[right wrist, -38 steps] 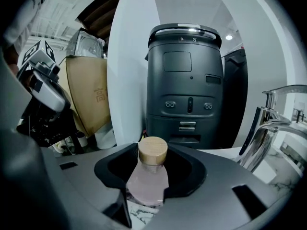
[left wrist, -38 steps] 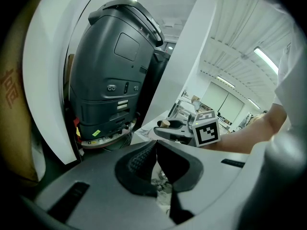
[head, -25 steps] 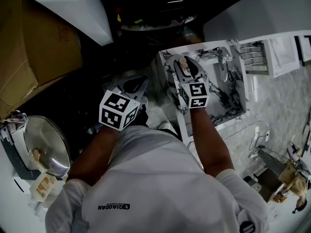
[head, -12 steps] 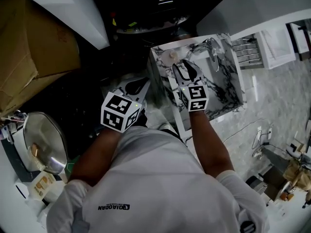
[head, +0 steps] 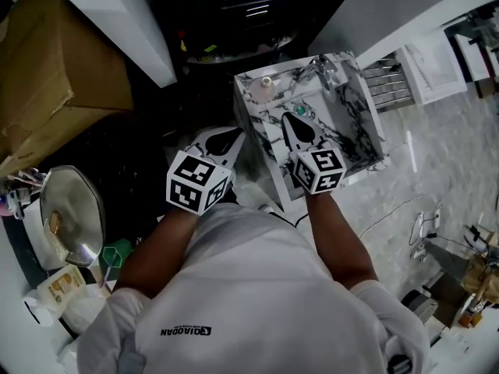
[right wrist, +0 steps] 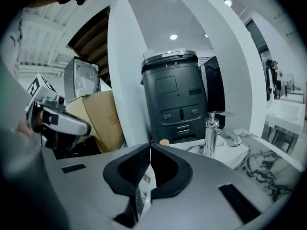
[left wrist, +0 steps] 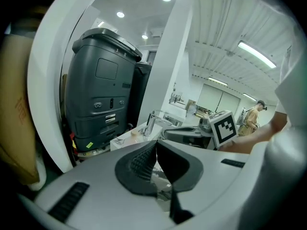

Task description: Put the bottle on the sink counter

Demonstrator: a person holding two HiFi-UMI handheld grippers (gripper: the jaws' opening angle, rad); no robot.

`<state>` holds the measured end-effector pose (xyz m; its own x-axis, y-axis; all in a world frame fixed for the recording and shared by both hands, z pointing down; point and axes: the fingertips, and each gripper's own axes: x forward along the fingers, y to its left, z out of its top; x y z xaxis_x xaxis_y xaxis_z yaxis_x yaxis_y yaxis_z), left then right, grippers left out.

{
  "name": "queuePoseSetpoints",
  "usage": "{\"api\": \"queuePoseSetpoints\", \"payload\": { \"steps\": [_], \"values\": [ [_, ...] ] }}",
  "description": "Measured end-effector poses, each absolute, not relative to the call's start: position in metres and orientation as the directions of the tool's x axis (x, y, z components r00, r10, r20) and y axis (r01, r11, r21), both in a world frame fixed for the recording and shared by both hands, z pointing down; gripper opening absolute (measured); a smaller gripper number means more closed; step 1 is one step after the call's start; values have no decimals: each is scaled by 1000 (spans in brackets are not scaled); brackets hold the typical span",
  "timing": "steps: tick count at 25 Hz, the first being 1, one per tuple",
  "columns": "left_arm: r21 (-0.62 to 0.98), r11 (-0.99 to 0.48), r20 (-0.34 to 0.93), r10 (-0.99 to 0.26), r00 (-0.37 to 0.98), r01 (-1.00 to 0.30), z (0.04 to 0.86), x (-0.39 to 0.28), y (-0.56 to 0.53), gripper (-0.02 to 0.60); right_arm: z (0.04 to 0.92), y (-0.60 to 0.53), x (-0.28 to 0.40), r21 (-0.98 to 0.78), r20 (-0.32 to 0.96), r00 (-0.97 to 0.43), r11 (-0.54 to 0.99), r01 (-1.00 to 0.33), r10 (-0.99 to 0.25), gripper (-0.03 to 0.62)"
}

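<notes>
A small pale bottle (head: 267, 82) with a tan cap stands alone on the far left corner of the marble sink counter (head: 366, 131). Its cap shows as the bottle (right wrist: 164, 142) beyond the right jaws and as the bottle (left wrist: 135, 133) beside the faucet (left wrist: 150, 122). My right gripper (head: 296, 123) hangs over the counter's near part, well short of the bottle. Its jaws have just closed, with nothing between them. My left gripper (head: 226, 137) is left of the counter, off its edge, shut and empty. The right gripper (right wrist: 149, 147) points towards the bottle.
A chrome faucet (head: 323, 68) and the basin drain (head: 300, 110) lie right of the bottle. A dark bin (left wrist: 100, 95) stands behind the counter. A cardboard box (head: 54, 76), a white panel (head: 125, 14) and a steel pot lid (head: 70, 216) are at the left.
The right gripper, open around the bottle a second ago, has drawn back towards me and shut. The bottle stays on the counter. Both hands have pulled back and risen.
</notes>
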<state>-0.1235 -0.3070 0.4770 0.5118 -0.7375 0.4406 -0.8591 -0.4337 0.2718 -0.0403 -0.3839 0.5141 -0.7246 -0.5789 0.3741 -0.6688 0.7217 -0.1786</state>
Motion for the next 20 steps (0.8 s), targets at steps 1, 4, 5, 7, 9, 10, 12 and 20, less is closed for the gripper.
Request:
{"api": "queuePoseSetpoints", "payload": {
  "steps": [1, 4, 5, 7, 9, 10, 12, 20],
  "values": [
    [273, -434, 435, -741, 512, -859, 474, -120, -303, 15, 509, -376, -38, -205, 367, -738, 724, -658, -567, 42],
    [301, -418, 414, -753, 512, -857, 464, -112, -291, 15, 489, -353, -30, -262, 337, -776, 738, -622, -534, 40],
    [310, -412, 408, -756, 511, -857, 461, -109, -287, 15, 482, -346, -27, -267, 327, -786, 746, -610, -525, 40],
    [303, -409, 404, -763, 505, -861, 456, -103, -280, 15, 469, -331, -20, -266, 313, -800, 761, -592, -512, 40],
    [285, -412, 399, -770, 498, -866, 449, -95, -271, 15, 457, -316, -11, -262, 302, -808, 770, -581, -506, 40],
    [279, -412, 394, -774, 495, -867, 446, -91, -266, 15, 452, -310, -6, -260, 297, -810, 774, -578, -505, 40],
    [272, -411, 387, -782, 490, -870, 441, -83, -256, 15, 445, -297, 5, -254, 290, -813, 778, -575, -506, 40],
    [238, -398, 365, -809, 462, -886, 428, -48, -213, 15, 425, -248, 50, -275, 245, -836, 792, -545, -491, 40]
  ]
}}
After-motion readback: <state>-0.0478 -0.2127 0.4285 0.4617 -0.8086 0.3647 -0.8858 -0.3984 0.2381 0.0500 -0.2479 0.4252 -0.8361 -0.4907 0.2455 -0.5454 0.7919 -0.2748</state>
